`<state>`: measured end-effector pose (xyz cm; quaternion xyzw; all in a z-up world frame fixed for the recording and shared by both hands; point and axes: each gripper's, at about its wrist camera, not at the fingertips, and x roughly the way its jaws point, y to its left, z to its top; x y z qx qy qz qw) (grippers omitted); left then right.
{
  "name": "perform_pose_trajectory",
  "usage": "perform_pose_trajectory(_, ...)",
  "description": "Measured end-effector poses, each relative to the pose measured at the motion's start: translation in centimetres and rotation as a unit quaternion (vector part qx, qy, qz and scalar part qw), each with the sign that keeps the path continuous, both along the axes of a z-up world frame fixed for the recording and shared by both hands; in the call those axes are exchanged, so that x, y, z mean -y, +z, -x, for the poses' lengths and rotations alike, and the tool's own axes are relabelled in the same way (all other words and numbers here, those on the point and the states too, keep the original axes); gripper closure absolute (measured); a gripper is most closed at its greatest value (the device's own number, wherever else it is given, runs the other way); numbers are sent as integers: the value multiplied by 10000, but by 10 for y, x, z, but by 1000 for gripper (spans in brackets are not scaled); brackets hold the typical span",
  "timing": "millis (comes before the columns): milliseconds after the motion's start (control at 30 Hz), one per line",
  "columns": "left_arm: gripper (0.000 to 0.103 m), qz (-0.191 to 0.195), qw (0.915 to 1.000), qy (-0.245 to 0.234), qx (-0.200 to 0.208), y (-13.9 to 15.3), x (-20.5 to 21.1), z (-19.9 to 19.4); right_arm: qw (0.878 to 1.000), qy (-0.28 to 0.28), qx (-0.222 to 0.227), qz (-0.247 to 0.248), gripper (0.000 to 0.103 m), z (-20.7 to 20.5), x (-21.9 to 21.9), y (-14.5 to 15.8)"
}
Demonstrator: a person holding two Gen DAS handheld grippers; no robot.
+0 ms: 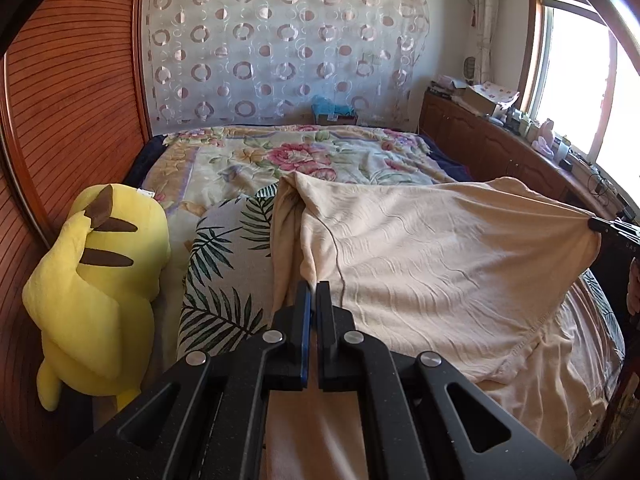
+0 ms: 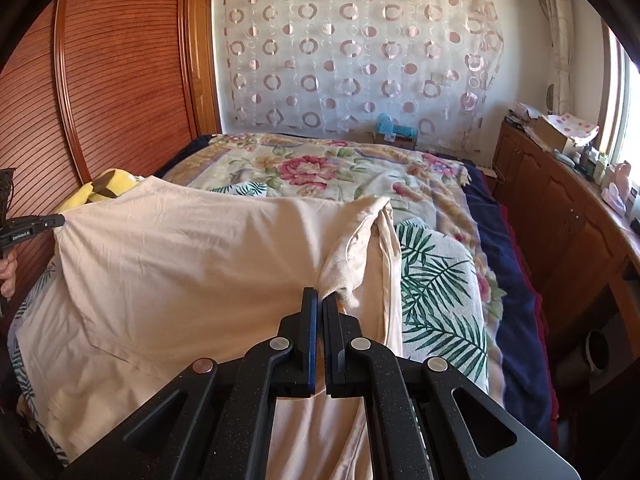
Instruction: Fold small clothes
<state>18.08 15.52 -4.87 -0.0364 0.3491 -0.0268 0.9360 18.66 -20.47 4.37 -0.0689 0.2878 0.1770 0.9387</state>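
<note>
Bedroom setup: a big bed [image 1: 248, 160] with a flowery blanket takes up most of the space, with a reddish slatted wood wall [image 1: 80, 92] along the left side and a sheer curtain with circle patterns [image 1: 280, 40] hanging at the far end. Low wooden cabinets [image 1: 492, 140] run under the window [image 1: 576, 68] on the right, their tops cluttered with small stuff too tiny to make out.

On the bed there's a palm-leaf print cloth [image 1: 224, 264], and over it the main thing, a pale peach shirt [image 1: 432, 256], held up and stretched sideways between both claws so it hangs like a sheet above the bedding. Its lower part droops down onto the bed.

A yellow plush toy [image 1: 96, 280] with brown stripes sits against the wood wall, left of the leaf cloth.

The left gripper [image 1: 314, 286] has its fingers pinched together on one bunched edge of the shirt. The right gripper [image 2: 320, 294] is likewise clamped on the other edge, with a ribbed bit of fabric sticking out above the tips. Each claw shows up at the far side of the other's view, tugging a corner taut.
</note>
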Motion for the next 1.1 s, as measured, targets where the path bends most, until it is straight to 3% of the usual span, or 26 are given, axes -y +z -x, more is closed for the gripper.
perform_pose_trajectory(300,100,156,9987,23,487,32,-7,33,9992,63,388,-2,101,53,10,21)
perform_pose_trajectory(667,100,234,9956,43,904,67,-10,110,9969,198,743,-187,101,130,33,32)
perform_pose_trajectory(833,100,118,9987,175,456,34,-12,124,9985,245,472,-111,101,148,43,11)
perform_pose_trajectory(967,100,90,9992,322,-228,-26,-19,116,9998,96,-157,83,101,136,52,-40)
perform_pose_trajectory(1100,100,141,9979,321,-543,-56,-15,114,9974,-191,-673,147,101,111,60,-97)
